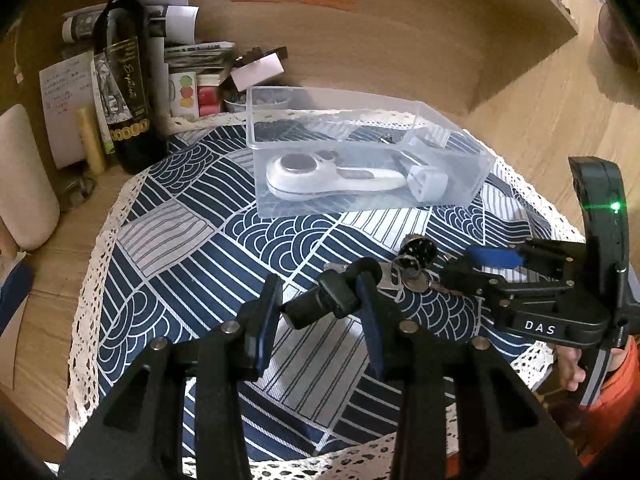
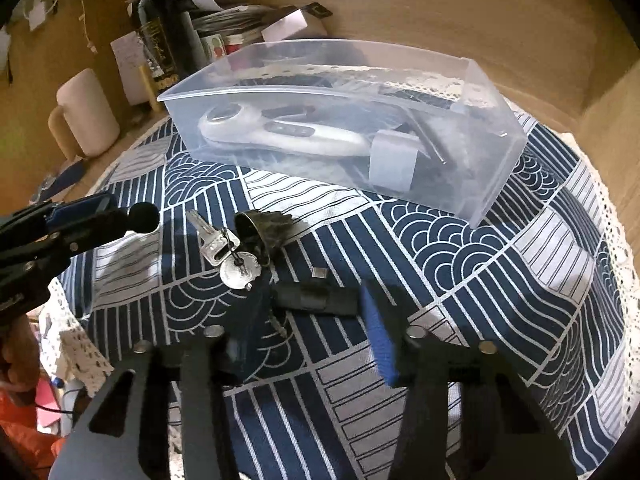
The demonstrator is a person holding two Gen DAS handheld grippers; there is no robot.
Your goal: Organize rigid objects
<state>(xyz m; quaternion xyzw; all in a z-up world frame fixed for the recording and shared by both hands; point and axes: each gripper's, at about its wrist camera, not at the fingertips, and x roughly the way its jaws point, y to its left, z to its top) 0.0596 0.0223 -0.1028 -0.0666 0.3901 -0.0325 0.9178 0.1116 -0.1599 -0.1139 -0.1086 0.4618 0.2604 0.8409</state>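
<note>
A clear plastic bin (image 1: pixel 256 136) (image 2: pixel 492 184) stands on the patterned cloth and holds a white handheld device (image 1: pixel 332 176) (image 2: pixel 280 132) and a grey block (image 1: pixel 428 182) (image 2: pixel 394 164). My left gripper (image 1: pixel 320 312) has its jaws on either side of a black cylindrical tool (image 1: pixel 332 294) (image 2: pixel 138 216); contact is unclear. A bunch of keys (image 1: pixel 412 272) (image 2: pixel 232 256) lies on the cloth between the grippers. My right gripper (image 2: pixel 316 312) (image 1: pixel 480 268) is open around a small black stick (image 2: pixel 316 298) lying on the cloth.
A dark wine bottle (image 1: pixel 124 92) (image 2: pixel 160 44), papers and small boxes (image 1: pixel 192 80) stand behind the bin. A pale mug (image 2: pixel 86 114) (image 1: pixel 24 184) is at the left. A wooden shelf wall (image 1: pixel 500 40) rises at the back right.
</note>
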